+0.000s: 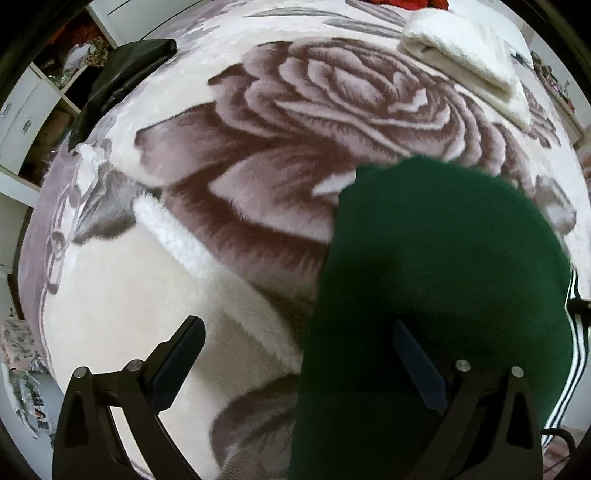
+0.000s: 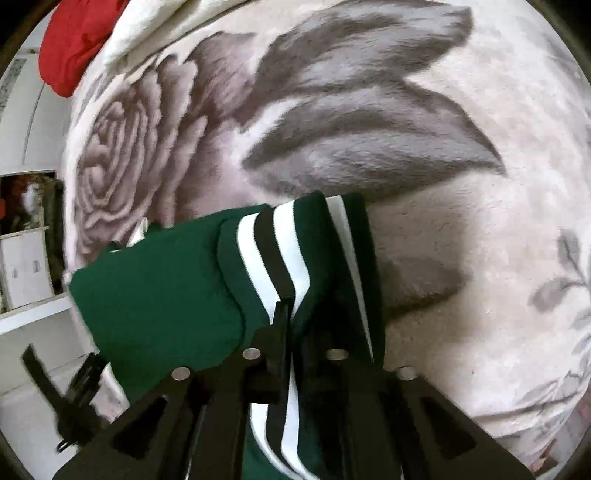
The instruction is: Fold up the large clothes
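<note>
The right gripper (image 2: 287, 306) has its jaws pressed together on the green garment (image 2: 159, 288), pinching it right on the band of 2 white stripes and 1 black stripe (image 2: 275, 251) that runs along the fabric. From that pinch the garment spreads to the left as a plain green panel and hangs above the floral blanket (image 2: 424, 258) that covers the bed, casting a shadow on it to the right.

The left gripper (image 1: 299, 347) stands wide, its 2 black fingers (image 1: 177, 354) far apart. The green garment (image 1: 436, 280) fills the lower right of its view and lies against or just behind the right-hand finger; whether it touches that finger cannot be told. The same stripes (image 1: 576, 343) show at the garment's right edge.

Only the left wrist view shows a folded cream towel or blanket (image 1: 465, 55) lying on the floral blanket (image 1: 258, 184) at the far side, a black cushion-like item (image 1: 122, 70) at the bed's left edge, and white shelving (image 1: 33, 122) with cubbies holding unclear, cluttered things. Only the right wrist view shows a red cloth (image 2: 77, 40) at the top left, beside cream fabric (image 2: 147, 26), and a blurred black object (image 2: 70, 398) at the lower left. No readable writing appears in either view.
</note>
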`<action>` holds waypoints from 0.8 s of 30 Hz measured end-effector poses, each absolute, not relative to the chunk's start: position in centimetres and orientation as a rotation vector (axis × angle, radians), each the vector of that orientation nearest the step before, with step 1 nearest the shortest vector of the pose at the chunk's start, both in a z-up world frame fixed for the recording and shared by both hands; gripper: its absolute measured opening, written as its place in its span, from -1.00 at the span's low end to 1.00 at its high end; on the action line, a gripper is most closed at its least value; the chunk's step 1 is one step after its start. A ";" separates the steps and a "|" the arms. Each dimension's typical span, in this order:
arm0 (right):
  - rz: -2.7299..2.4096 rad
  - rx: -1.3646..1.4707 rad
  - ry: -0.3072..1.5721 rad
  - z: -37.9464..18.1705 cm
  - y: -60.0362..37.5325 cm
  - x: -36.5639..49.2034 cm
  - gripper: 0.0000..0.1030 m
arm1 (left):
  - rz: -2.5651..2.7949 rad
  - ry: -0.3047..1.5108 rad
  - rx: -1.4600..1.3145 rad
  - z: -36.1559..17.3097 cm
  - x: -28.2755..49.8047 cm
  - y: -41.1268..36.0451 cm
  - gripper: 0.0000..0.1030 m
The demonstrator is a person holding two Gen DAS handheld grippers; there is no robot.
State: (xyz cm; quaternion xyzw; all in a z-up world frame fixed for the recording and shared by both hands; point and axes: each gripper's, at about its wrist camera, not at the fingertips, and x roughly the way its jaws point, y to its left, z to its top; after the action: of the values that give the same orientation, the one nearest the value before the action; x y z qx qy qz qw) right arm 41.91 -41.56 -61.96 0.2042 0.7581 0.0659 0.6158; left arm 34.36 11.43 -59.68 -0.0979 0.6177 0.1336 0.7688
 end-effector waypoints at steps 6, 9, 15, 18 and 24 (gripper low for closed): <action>0.128 0.540 1.698 -61.1 -44.2 42.2 0.70 | 0.248 1.348 -0.287 -62.0 39.8 12.8 1.00; 0.187 0.671 1.676 -62.1 -45.1 42.0 0.71 | 0.231 1.346 -0.347 -62.2 40.9 13.8 1.00; 0.239 0.834 1.728 -66.4 -44.8 43.2 0.67 | 0.225 1.334 -0.369 -62.1 40.6 14.1 1.00; 0.174 0.749 1.662 -64.8 -43.9 43.5 -0.82 | 0.226 1.329 -0.347 -61.8 40.4 14.0 1.00; 0.051 0.627 1.644 -64.0 -43.8 44.2 -0.83 | 0.207 1.304 -0.284 -61.5 40.7 13.5 1.00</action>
State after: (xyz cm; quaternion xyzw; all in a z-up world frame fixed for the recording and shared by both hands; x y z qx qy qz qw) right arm 44.19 -43.79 -63.98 0.2744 0.7200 0.0223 0.6370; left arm 40.66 13.51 -61.46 -0.1315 0.6035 0.0956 0.7806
